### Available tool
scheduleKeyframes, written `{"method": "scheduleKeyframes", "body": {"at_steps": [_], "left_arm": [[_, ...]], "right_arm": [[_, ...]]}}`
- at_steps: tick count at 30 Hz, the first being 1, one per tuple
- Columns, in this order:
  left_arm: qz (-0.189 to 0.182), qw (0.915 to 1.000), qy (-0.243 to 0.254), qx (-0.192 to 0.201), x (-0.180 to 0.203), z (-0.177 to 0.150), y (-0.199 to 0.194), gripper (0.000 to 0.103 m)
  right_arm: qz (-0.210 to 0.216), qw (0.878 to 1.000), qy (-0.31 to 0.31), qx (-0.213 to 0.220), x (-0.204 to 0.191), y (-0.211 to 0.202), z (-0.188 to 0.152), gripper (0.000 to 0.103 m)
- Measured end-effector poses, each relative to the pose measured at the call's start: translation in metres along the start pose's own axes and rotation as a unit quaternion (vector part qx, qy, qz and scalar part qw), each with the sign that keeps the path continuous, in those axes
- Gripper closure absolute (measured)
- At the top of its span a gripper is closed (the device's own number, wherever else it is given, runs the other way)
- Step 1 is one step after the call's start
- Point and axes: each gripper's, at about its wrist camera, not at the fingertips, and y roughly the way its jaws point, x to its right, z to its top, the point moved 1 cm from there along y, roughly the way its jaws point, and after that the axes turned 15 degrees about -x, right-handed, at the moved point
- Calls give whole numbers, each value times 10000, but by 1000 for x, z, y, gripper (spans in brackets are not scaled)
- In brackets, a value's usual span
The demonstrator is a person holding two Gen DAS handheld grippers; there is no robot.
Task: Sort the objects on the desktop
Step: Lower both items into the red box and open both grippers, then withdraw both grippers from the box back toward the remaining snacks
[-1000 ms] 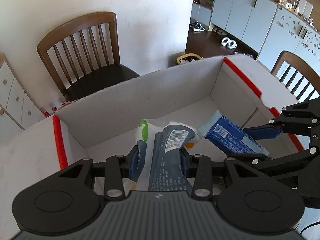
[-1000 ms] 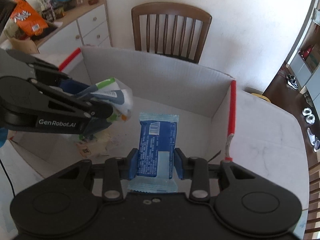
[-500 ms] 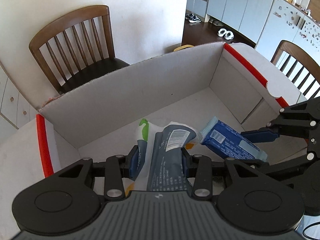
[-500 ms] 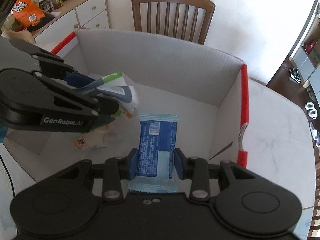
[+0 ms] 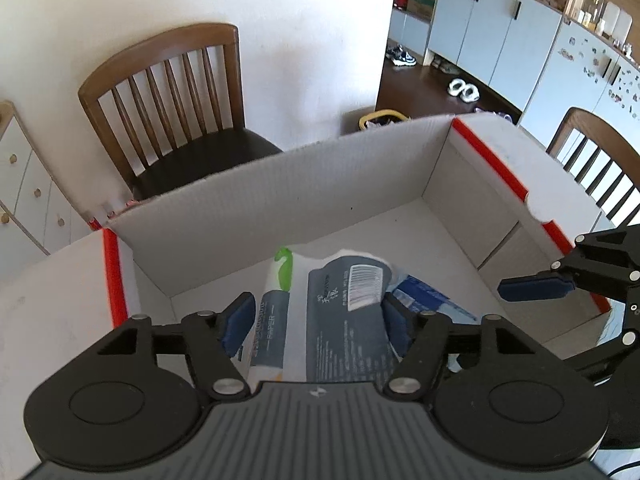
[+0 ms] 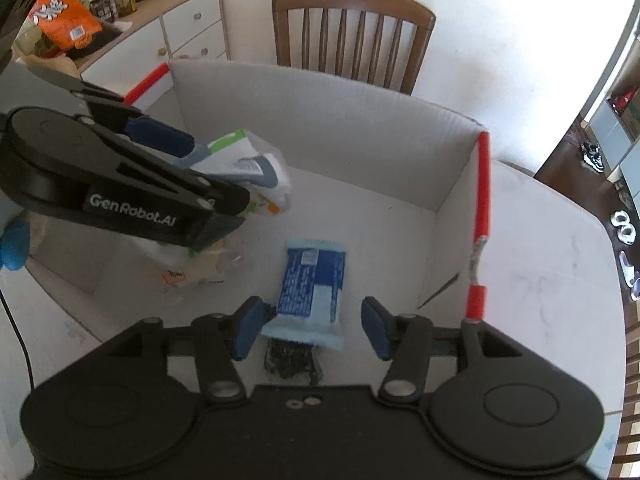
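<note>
A white cardboard box (image 5: 280, 204) with red edge tape stands on the table; it also shows in the right wrist view (image 6: 360, 132). My left gripper (image 5: 318, 320) is open wide around a grey-and-white tissue pack (image 5: 340, 320) above the box; whether the fingers still touch it is unclear. The pack shows in the right wrist view (image 6: 244, 168). My right gripper (image 6: 312, 328) is open. A blue snack packet (image 6: 312, 284) is between and below its fingers, over the box floor. Part of it shows in the left wrist view (image 5: 428, 296).
A crumpled clear wrapper (image 6: 200, 272) lies on the box floor. A wooden chair (image 6: 348, 36) stands behind the box and another chair (image 5: 596, 156) at the right. White drawers (image 6: 192, 36) with snacks on top stand at the left. White table surface (image 6: 540, 248) lies right of the box.
Both grippers have opened. The blue snack packet has left the right gripper's fingers and dropped toward the box floor. The tissue pack sits looser between the left fingers.
</note>
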Motion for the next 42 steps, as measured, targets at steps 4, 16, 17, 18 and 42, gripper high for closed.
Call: {"method": "scheduleKeyframes", "body": {"at_steps": [4,16,17,18,42], "left_arm": [[-26,10000,-43,77,2,-3,-14,35],[41,9990,6,440,24,-20,-73,35],[48,9989,10,462,27,-22,-77,35],[61,9988,13,488,29,-25,-82,35],[217,9932,-315,1104,99,-131,-150,35]], "right_arm": [[-43,9999,22,121,0,-15,-2,48],[-93,9986,49,516,10,-68,-24,47],[-92,9985,42,540,10,-71,-26,47],[-98,9983,42,564,10,-75,-28,47],[-65,9950,-24,995,5,-126,-129,48]]}}
